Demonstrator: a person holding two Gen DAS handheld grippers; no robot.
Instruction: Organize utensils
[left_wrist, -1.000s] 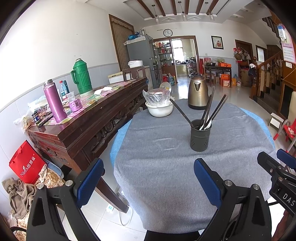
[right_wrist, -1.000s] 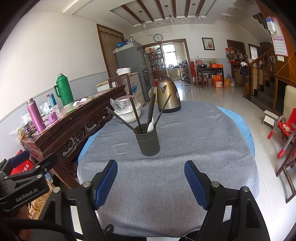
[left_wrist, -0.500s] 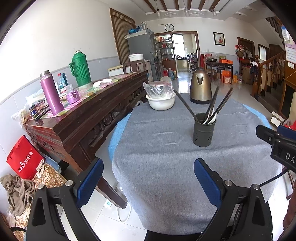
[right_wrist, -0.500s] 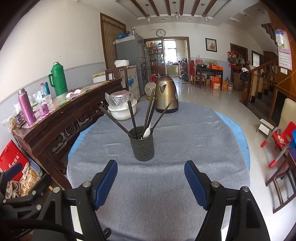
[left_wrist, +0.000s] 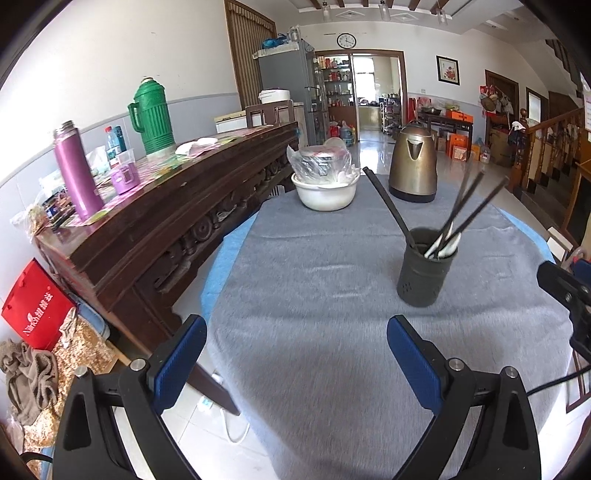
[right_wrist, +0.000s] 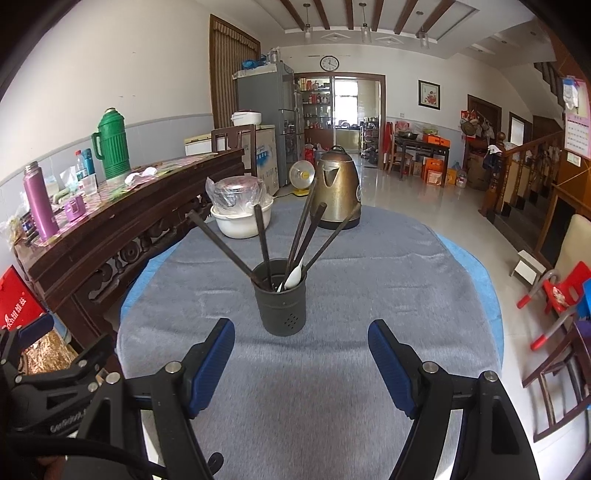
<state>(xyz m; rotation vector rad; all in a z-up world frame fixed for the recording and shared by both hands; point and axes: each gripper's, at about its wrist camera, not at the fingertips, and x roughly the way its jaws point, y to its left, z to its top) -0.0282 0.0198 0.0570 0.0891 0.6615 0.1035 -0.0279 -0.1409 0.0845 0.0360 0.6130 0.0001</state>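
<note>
A dark grey utensil holder (right_wrist: 282, 303) stands on the grey-covered round table (right_wrist: 369, 288). It holds several dark chopsticks and handles plus a white spoon (right_wrist: 293, 277). It also shows in the left wrist view (left_wrist: 424, 267), to the right of centre. My right gripper (right_wrist: 301, 363) is open and empty, just in front of the holder. My left gripper (left_wrist: 297, 354) is open and empty over the table's near left part. The right gripper's body shows at the right edge of the left wrist view (left_wrist: 565, 291).
A white bowl with a bagged pot (right_wrist: 240, 214) and a brass kettle (right_wrist: 338, 188) stand at the table's far side. A dark wooden sideboard (left_wrist: 166, 221) with thermoses runs along the left. Red child chairs (right_wrist: 554, 295) stand on the floor at the right.
Both grippers have moved forward and lower toward the table, so the utensil holder looks closer in both views. Both stay open and empty.
</note>
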